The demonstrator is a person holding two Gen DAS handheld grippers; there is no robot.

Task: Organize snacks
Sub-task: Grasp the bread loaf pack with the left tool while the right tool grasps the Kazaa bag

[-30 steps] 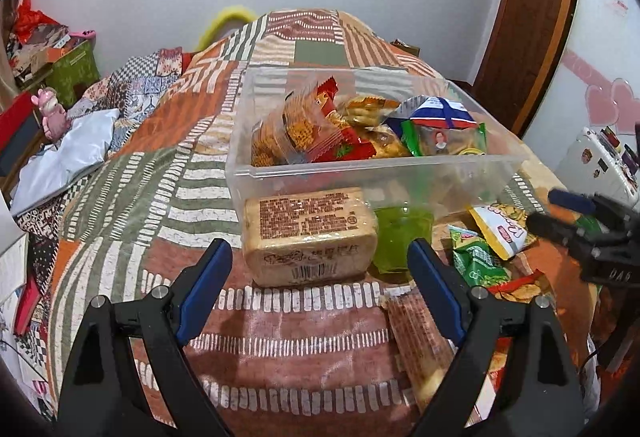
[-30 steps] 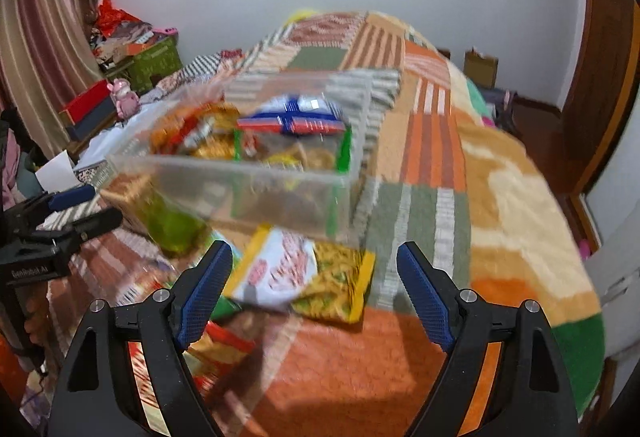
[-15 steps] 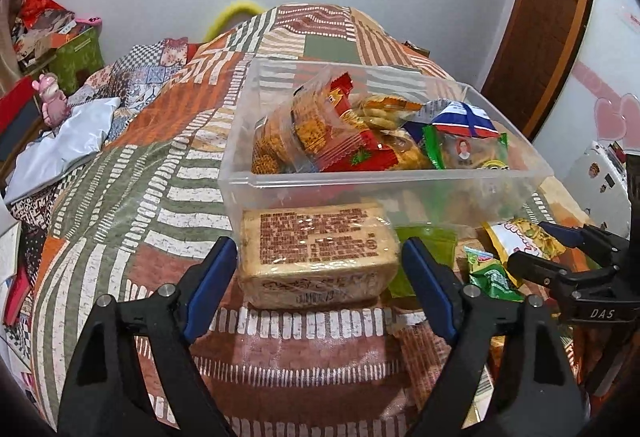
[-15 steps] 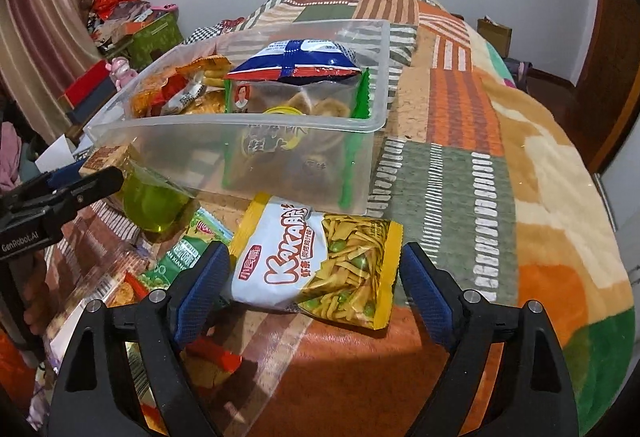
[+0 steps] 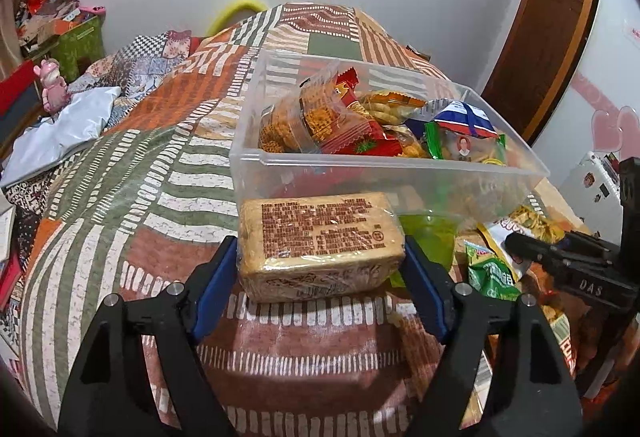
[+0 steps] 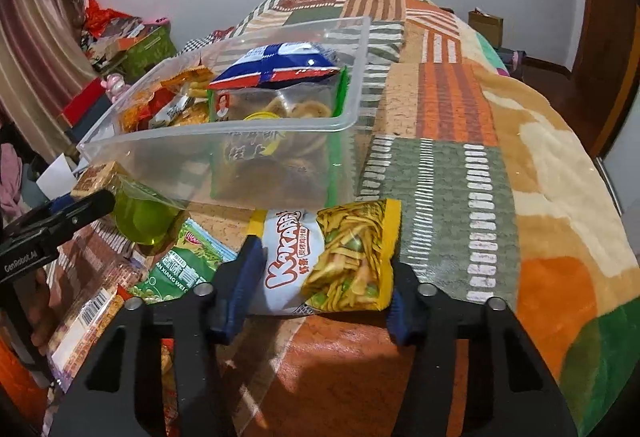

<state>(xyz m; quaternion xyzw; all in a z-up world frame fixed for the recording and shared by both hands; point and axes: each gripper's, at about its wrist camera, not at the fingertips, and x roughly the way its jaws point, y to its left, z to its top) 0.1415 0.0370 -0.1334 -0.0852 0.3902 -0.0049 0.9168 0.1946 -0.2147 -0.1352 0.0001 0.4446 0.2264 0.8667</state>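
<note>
A brown wrapped biscuit pack [image 5: 320,225] lies on the quilt against the front of a clear plastic bin [image 5: 384,163] holding several snacks. My left gripper [image 5: 320,241] has the pack between its blue pads, which touch both ends as the jaws are closing. In the right wrist view a white and yellow snack bag [image 6: 292,269] sits in front of the bin [image 6: 224,127]. My right gripper [image 6: 324,257] is closing on it, and the bag is bunched between the pads. Each gripper also shows in the other's view: the right gripper [image 5: 560,261], the left gripper [image 6: 60,221].
A green jelly cup [image 6: 140,217] and a green pea bag [image 6: 184,269] lie between the two grippers. A long barcoded pack [image 6: 88,317] sits nearer me. The patchwork quilt [image 6: 460,177] stretches right. Boxes and clutter [image 5: 60,37] stand left of the bed.
Both grippers came closer to their snacks and their jaws narrowed. The right pads squeezed the snack bag narrower. The left pads reached the ends of the biscuit pack.
</note>
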